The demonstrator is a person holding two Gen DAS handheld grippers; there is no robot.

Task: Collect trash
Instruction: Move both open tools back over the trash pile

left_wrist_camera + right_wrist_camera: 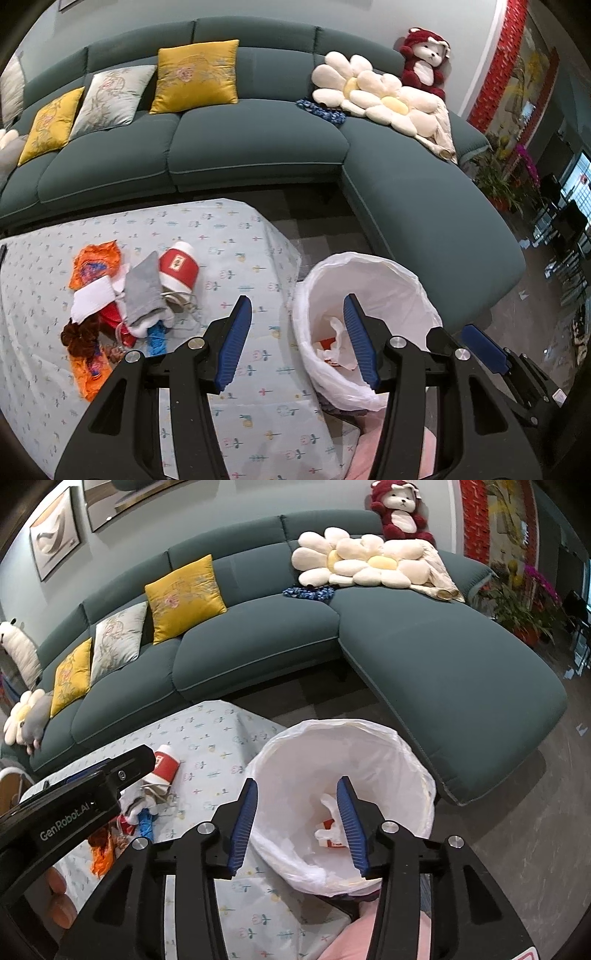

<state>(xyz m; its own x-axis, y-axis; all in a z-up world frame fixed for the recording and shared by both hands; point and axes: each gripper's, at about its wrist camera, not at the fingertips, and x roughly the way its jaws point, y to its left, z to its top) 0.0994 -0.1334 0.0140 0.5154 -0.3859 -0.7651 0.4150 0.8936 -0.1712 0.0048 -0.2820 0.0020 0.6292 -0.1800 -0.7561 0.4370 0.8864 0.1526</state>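
"GenRobot.AI" in white letters on black body of left hand-held gripper [70, 819], seen in right wrist view. Red paper cup [179, 269] on the surface carries a pale label with a red character, too blurred to read. Orange wrapper [94, 264] has blue print, illegible. No other readable text.

A teal sectional sofa [258, 147] is seen behind the patterned tablecloth [236, 236]. On the sofa, yellow cushions [195, 75] are propped at its left, while flower-shaped pillows [373, 92] and a red plush bear [424, 59] are set at its corner.
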